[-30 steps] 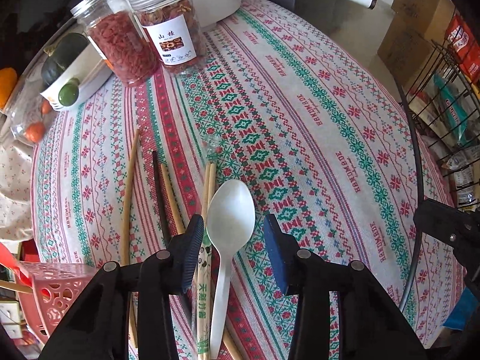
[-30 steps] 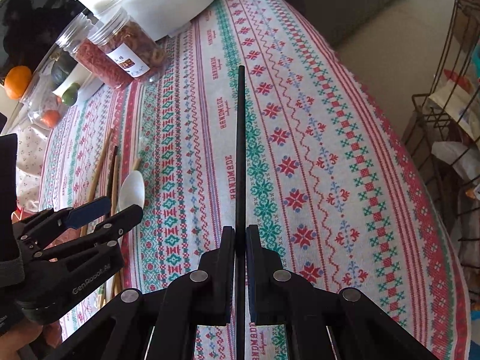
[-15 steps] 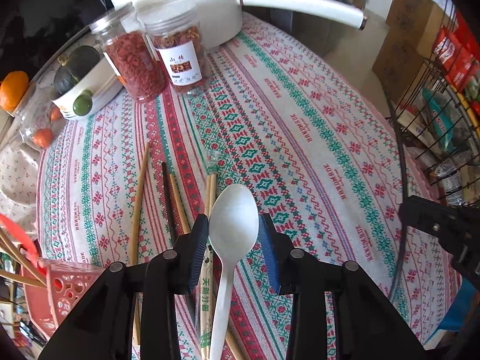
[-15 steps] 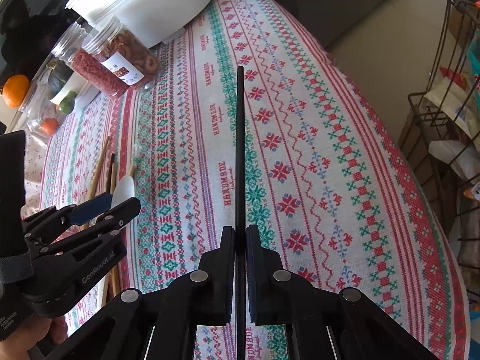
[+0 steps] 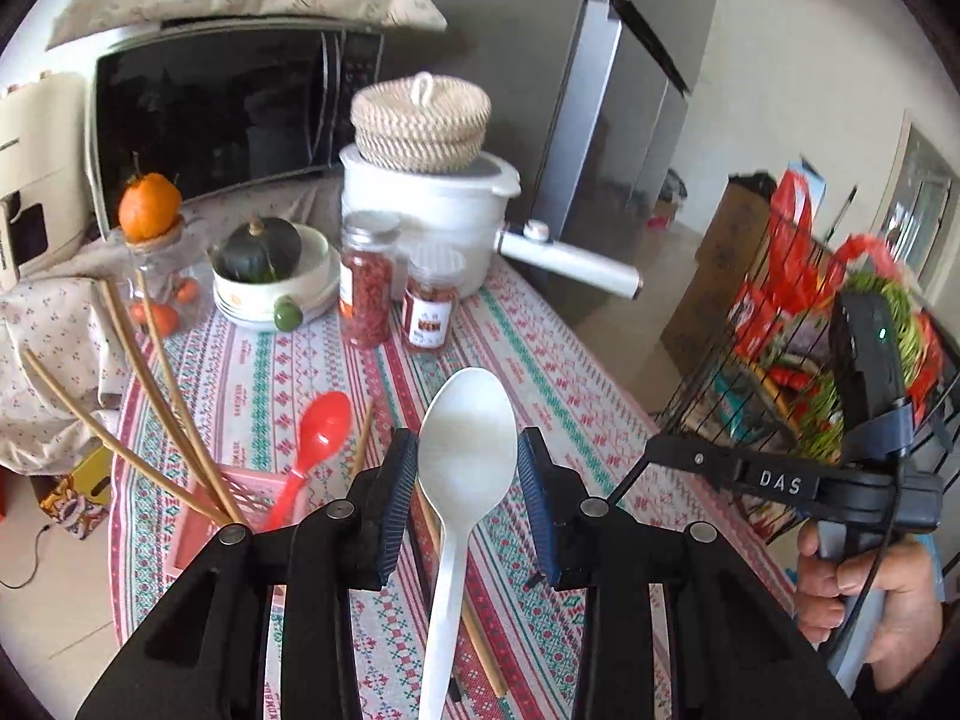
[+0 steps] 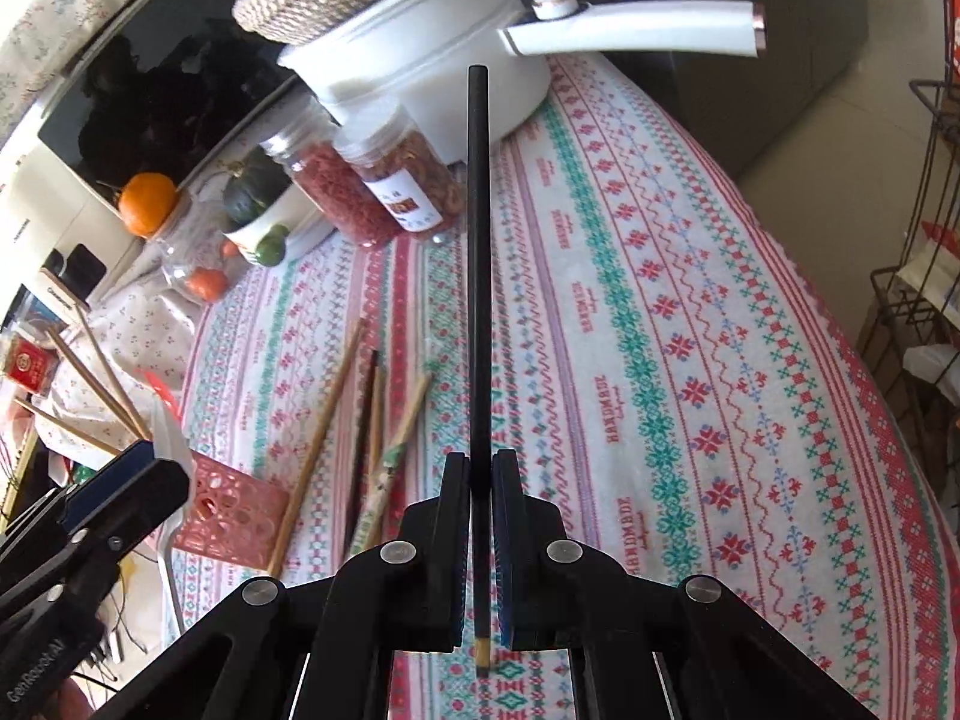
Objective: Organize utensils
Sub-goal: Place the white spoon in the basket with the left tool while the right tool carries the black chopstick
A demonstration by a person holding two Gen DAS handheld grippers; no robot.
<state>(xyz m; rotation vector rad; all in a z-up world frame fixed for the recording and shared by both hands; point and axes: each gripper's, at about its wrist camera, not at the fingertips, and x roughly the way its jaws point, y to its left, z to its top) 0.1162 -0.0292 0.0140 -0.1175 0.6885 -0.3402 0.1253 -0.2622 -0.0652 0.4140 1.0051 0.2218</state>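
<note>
My left gripper [image 5: 467, 468] is shut on a white plastic spoon [image 5: 465, 468], gripping its bowl, and holds it lifted above the table. A pink slotted basket [image 5: 240, 501] at lower left holds a red spoon [image 5: 312, 444] and several wooden chopsticks [image 5: 150, 396]. My right gripper [image 6: 480, 480] is shut on a black chopstick [image 6: 479, 276] that points forward over the cloth. More chopsticks [image 6: 336, 420] lie loose on the patterned tablecloth beside the basket [image 6: 234, 510]. The left gripper also shows in the right wrist view [image 6: 120, 480].
Two jars [image 5: 390, 294], a white pot with a long handle [image 5: 432, 222], a bowl with a green squash [image 5: 264, 264] and a microwave [image 5: 222, 108] stand at the table's far side. A wire rack [image 5: 780, 330] stands right of the table.
My left gripper closed on the white spoon and lifted and tilted up with it, bringing the basket into view. My right gripper tilted up a little, still holding the black chopstick.
</note>
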